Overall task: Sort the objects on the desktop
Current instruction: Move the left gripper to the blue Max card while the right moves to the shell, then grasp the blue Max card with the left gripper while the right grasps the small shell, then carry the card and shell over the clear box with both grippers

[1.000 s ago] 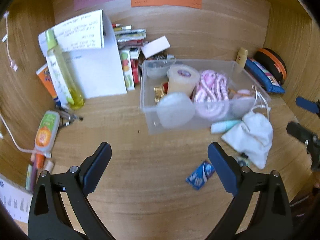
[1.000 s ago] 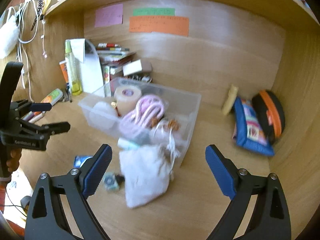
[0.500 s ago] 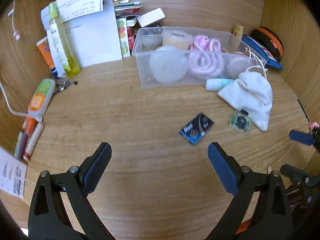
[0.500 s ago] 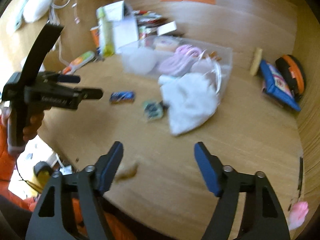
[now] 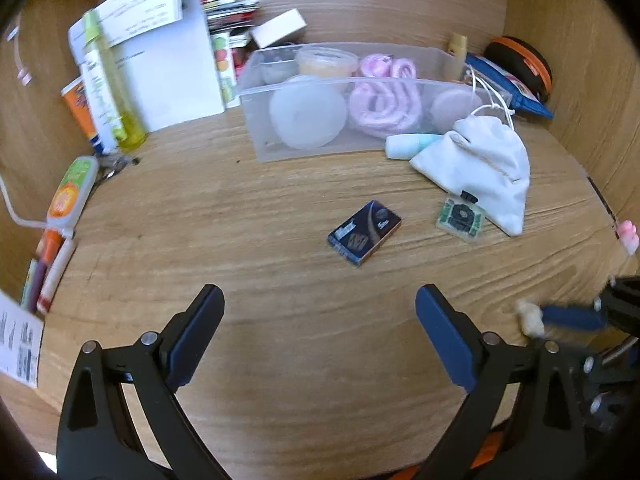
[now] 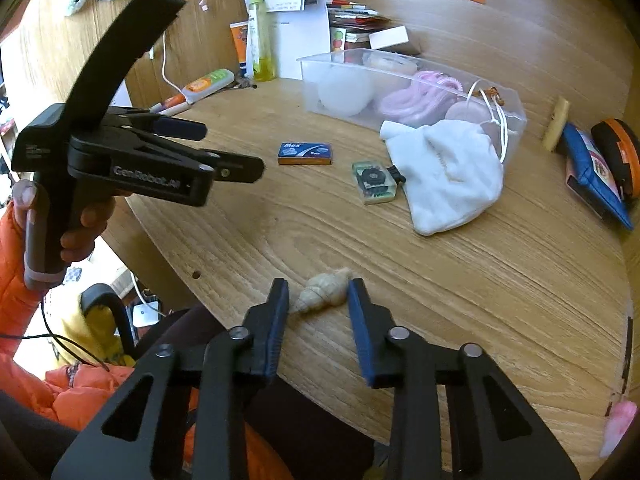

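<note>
At lower centre the right gripper [image 6: 318, 300] fingers are closing on a seashell [image 6: 325, 291]; the left gripper [image 5: 318, 334] fingers stand wide over the counter [image 5: 280, 320].

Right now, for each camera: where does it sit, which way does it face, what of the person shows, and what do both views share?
Left wrist: on the open left tool, angled down across the desk toward the clear bin; its fingers show.
Right wrist: on the right tool, shut on a seashell at the desk's edge; left hand and orange sleeve show.
Shared: bin, white pouch, blue box.
</note>
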Demonstrator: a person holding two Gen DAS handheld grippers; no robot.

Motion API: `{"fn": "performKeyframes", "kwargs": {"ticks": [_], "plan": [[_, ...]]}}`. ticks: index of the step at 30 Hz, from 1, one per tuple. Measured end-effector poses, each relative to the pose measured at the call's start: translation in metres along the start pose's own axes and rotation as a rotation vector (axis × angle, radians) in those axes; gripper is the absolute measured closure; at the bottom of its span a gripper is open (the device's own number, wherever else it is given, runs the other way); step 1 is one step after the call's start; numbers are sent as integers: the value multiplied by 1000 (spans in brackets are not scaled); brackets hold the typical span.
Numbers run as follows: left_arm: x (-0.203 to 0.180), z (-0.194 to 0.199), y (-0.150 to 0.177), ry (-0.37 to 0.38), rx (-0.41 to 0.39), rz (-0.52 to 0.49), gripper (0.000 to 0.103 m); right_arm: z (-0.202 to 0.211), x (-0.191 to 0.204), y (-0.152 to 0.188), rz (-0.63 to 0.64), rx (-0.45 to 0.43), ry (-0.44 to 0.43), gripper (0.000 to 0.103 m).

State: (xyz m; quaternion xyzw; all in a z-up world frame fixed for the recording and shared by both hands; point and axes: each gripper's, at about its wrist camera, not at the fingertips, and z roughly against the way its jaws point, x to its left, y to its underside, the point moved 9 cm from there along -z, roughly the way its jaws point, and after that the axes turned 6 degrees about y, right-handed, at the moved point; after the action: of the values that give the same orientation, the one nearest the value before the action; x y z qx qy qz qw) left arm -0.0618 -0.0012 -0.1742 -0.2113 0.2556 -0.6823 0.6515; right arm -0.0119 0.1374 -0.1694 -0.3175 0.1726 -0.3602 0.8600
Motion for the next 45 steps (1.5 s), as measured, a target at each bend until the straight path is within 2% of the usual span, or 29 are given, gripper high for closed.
{"fn": "performKeyframes", "kwargs": {"ticks": [1, 8, 12, 16, 24, 33, 37, 45], "plan": [[-2, -3, -2, 2, 5, -11, 5, -2, -1, 1, -2, 8, -4, 92], [-4, -26, -18, 16, 56, -73, 6, -6, -11, -5, -55, 22, 0, 91], [-5, -36, -22, 22, 81, -80, 25, -11, -16, -10, -67, 27, 10, 91], [-9, -39, -28, 33, 74, -99, 35, -16, -18, -16, -73, 26, 9, 91], [-17, -42, -33, 89, 64, -99, 76, -25, -25, -25, -98, 33, -5, 91], [0, -38, -37, 63, 22, -49, 77, -17, -38, -41, -131, 6, -12, 92], [10, -19, -49, 76, -38, -7, 77, -11, -47, -56, -138, -23, -1, 92], [16, 21, -81, 79, -157, 11, 77, 2, -67, -95, -131, -99, 37, 92]]}}
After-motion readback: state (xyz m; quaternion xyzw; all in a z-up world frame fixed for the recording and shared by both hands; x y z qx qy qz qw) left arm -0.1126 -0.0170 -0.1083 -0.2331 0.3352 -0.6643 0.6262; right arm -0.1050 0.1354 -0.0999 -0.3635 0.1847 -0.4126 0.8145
